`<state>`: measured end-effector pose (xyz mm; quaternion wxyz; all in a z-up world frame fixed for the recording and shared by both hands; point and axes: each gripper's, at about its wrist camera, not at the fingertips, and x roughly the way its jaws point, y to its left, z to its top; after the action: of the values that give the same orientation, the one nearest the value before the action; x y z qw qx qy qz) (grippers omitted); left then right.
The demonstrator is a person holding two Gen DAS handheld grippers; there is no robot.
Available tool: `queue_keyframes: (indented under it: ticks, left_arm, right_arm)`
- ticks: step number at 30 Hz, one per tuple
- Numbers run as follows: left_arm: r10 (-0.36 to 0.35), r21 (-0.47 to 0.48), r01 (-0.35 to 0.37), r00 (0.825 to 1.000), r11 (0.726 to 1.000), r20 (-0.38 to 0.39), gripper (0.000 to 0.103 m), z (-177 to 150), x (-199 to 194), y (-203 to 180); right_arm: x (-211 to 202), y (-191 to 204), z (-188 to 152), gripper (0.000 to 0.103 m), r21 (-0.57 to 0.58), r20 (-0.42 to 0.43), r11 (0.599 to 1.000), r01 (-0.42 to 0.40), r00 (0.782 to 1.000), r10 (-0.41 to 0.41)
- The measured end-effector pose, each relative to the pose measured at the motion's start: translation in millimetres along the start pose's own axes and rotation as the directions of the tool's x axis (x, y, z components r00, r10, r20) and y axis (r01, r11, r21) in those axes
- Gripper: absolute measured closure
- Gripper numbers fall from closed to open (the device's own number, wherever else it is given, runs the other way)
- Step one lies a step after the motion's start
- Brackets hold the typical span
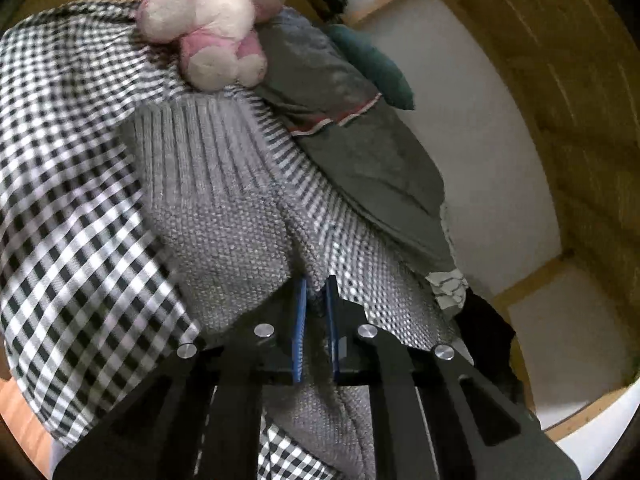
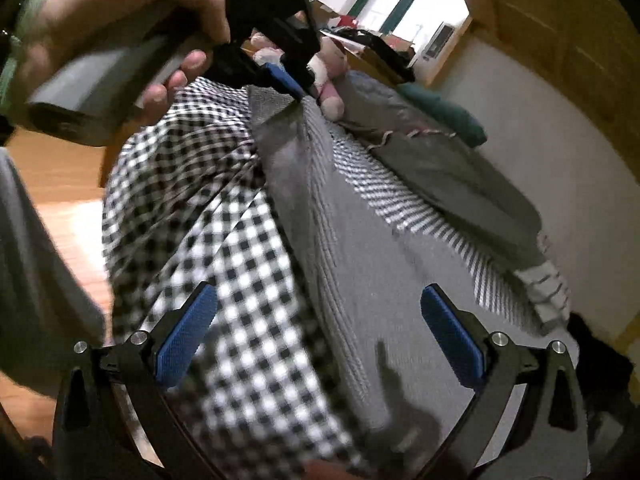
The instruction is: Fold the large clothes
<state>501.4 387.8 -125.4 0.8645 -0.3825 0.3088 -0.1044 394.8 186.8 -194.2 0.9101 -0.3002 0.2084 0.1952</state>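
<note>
A grey knitted sweater (image 1: 216,216) with a ribbed hem lies on a black-and-white checked cloth (image 1: 72,168). My left gripper (image 1: 316,284) is shut on a fold of the sweater between its blue pads. In the right wrist view the left gripper (image 2: 304,94) pinches the far edge of the sweater (image 2: 360,264), held by a hand (image 2: 120,20). My right gripper (image 2: 318,312) is open and empty, hovering over the near part of the sweater and the checked cloth (image 2: 200,208).
A pink and white plush toy (image 1: 208,28) lies beyond the sweater. A dark grey garment (image 1: 352,152) and a green item (image 1: 380,68) lie to the right. A white wall (image 1: 480,128) and wood panelling (image 1: 580,120) stand on the right. Wooden floor (image 2: 68,208) shows on the left.
</note>
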Motion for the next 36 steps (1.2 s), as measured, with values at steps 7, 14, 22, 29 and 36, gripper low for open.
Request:
queue_keyframes:
  ticks: [7, 14, 22, 29, 36]
  left_arm:
    - [-0.081, 0.115, 0.078, 0.997, 0.99, 0.021, 0.096, 9.8, -6.5, -32.0]
    - [-0.213, 0.252, 0.216, 0.976, 0.943, -0.041, 0.096, -5.7, 2.7, -103.4]
    - [-0.355, 0.411, 0.407, 0.913, 0.816, -0.2, 0.096, -60.9, 30.8, -235.7]
    - [-0.329, 0.499, 0.521, 0.844, 0.693, -0.424, 0.096, -175.1, 81.8, -323.1]
    - [-0.115, 0.662, 0.517, 0.826, 0.542, -0.551, 0.096, -319.5, 130.3, -338.1]
  right_arm:
    - [19.9, -7.0, 1.2, 0.085, 0.093, -0.106, 0.996, 0.002, 0.994, 0.008]
    - [-16.9, -57.1, -16.1, 0.092, 0.246, -0.052, 0.969, -0.025, 0.998, 0.038]
    - [-114.7, -165.7, -85.7, 0.011, 0.565, 0.044, 0.824, -0.036, 0.999, 0.013]
    - [-179.0, -333.0, -195.2, 0.009, 0.884, 0.084, 0.465, -0.056, 0.996, -0.039]
    - [-108.8, -427.5, -228.0, 0.004, 0.935, 0.072, 0.32, -0.155, 0.964, 0.256]
